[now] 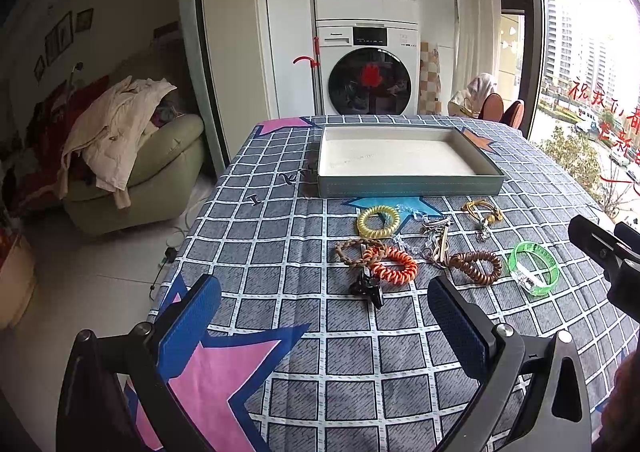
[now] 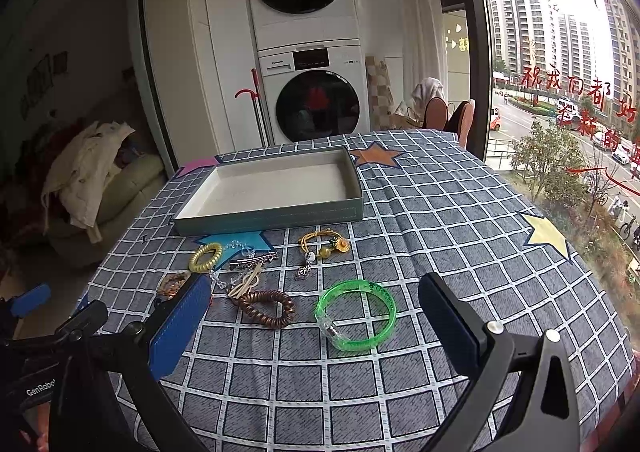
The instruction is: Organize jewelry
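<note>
An empty grey-green tray (image 1: 408, 185) with a white inside stands on the checked tablecloth; it also shows in the right wrist view (image 2: 272, 217). In front of it lie a yellow coil band (image 1: 378, 221), a braided brown band (image 1: 354, 252), an orange coil band (image 1: 395, 264), a black clip (image 1: 368, 288), a brown coil band (image 1: 478, 267), a green bangle (image 1: 534, 267), a gold cord bracelet (image 1: 482, 211) and a silver clip with a clear chain (image 1: 434, 230). My left gripper (image 1: 324, 316) is open and empty, short of the black clip. My right gripper (image 2: 316, 320) is open and empty, with the green bangle (image 2: 356, 314) between its fingers.
The table's left edge drops to a tiled floor with a beige armchair (image 1: 160, 167) heaped with clothes. Stacked washing machines (image 1: 368, 79) stand behind the table. A large window (image 2: 568, 91) runs along the right. Two chair backs (image 2: 448, 117) stand at the far edge.
</note>
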Demonstrator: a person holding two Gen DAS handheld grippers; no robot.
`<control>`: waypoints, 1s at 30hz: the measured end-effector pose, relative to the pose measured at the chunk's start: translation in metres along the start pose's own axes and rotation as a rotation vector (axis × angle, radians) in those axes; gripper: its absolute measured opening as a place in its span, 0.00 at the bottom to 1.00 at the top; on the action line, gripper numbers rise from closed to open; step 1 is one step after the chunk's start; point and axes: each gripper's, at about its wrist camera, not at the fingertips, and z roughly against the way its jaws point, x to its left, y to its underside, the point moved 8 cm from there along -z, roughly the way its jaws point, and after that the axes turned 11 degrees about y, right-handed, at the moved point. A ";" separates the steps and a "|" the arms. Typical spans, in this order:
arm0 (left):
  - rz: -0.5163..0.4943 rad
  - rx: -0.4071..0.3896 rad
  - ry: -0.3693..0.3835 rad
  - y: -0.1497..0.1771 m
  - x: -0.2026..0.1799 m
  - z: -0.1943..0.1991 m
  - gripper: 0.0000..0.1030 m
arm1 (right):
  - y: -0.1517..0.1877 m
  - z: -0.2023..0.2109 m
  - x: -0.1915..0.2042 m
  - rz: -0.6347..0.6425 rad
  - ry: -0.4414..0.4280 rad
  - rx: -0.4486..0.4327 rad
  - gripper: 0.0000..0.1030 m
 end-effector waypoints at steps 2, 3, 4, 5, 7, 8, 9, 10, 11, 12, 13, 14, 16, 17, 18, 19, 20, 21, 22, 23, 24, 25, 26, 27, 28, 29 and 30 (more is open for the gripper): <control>0.002 0.003 0.001 0.000 0.000 -0.001 1.00 | 0.000 0.000 0.000 0.001 0.001 0.000 1.00; 0.003 0.004 0.000 0.001 0.001 -0.001 1.00 | 0.000 0.000 0.000 0.001 0.002 -0.001 1.00; 0.004 0.005 0.001 0.000 0.001 -0.002 1.00 | 0.000 0.000 0.000 0.001 0.001 -0.001 1.00; 0.004 0.006 0.001 0.001 0.001 -0.002 1.00 | 0.000 0.000 0.000 0.002 0.002 -0.001 1.00; 0.005 0.007 0.001 0.001 0.001 -0.002 1.00 | 0.000 -0.001 0.001 0.003 0.002 0.001 1.00; 0.006 0.009 0.002 0.001 0.001 -0.003 1.00 | 0.000 -0.002 0.001 0.003 0.002 0.002 1.00; 0.006 0.010 0.002 0.001 0.002 -0.004 1.00 | 0.000 -0.002 0.000 0.003 0.002 0.003 1.00; 0.006 0.010 0.002 0.001 0.002 -0.004 1.00 | -0.001 -0.002 0.001 0.004 0.002 0.005 1.00; 0.006 0.011 0.001 0.001 0.002 -0.004 1.00 | 0.000 -0.002 0.001 0.005 0.002 0.005 1.00; 0.006 0.012 0.000 0.001 0.002 -0.004 1.00 | 0.000 -0.003 0.001 0.006 0.003 0.005 1.00; 0.005 0.015 -0.001 0.001 0.002 -0.005 1.00 | -0.001 -0.004 0.001 0.006 0.004 0.007 1.00; 0.005 0.017 -0.002 0.001 0.003 -0.006 1.00 | -0.001 -0.004 0.001 0.005 0.003 0.009 1.00; 0.007 0.023 -0.003 0.002 0.004 -0.008 1.00 | 0.000 -0.005 0.001 0.002 0.001 0.013 1.00; 0.008 0.026 -0.003 0.002 0.004 -0.009 1.00 | 0.000 -0.006 0.001 0.002 0.001 0.015 1.00; 0.010 0.028 -0.003 0.002 0.004 -0.009 1.00 | 0.001 -0.007 0.001 0.003 0.000 0.017 1.00; 0.011 0.031 -0.002 0.002 0.005 -0.010 1.00 | 0.001 -0.008 0.002 0.005 0.001 0.020 1.00; 0.012 0.033 -0.003 0.002 0.005 -0.011 1.00 | 0.001 -0.009 0.002 0.006 0.002 0.022 1.00; 0.014 0.039 -0.003 0.003 0.006 -0.013 1.00 | 0.002 -0.010 0.001 0.007 0.002 0.027 1.00; 0.018 0.046 -0.003 0.003 0.008 -0.015 1.00 | 0.003 -0.012 0.000 0.005 0.002 0.035 1.00; 0.025 0.061 0.000 0.004 0.010 -0.019 1.00 | 0.004 -0.015 -0.002 0.000 0.002 0.046 1.00; 0.036 0.079 0.013 0.006 0.013 -0.024 1.00 | 0.005 -0.018 -0.005 -0.005 0.006 0.061 1.00; 0.048 0.102 0.022 0.008 0.017 -0.029 1.00 | 0.007 -0.022 -0.009 -0.009 0.014 0.080 1.00; 0.067 0.127 0.024 0.010 0.022 -0.035 1.00 | 0.009 -0.027 -0.013 -0.009 0.024 0.100 1.00; 0.089 0.151 0.028 0.012 0.029 -0.043 1.00 | 0.013 -0.031 -0.018 -0.007 0.039 0.124 1.00; 0.101 0.170 0.038 0.012 0.033 -0.049 1.00 | 0.016 -0.036 -0.023 -0.005 0.057 0.146 1.00; 0.110 0.190 0.048 0.012 0.038 -0.055 1.00 | 0.020 -0.041 -0.029 -0.003 0.073 0.167 1.00; 0.119 0.205 0.054 0.010 0.043 -0.062 1.00 | 0.023 -0.045 -0.035 -0.003 0.090 0.186 1.00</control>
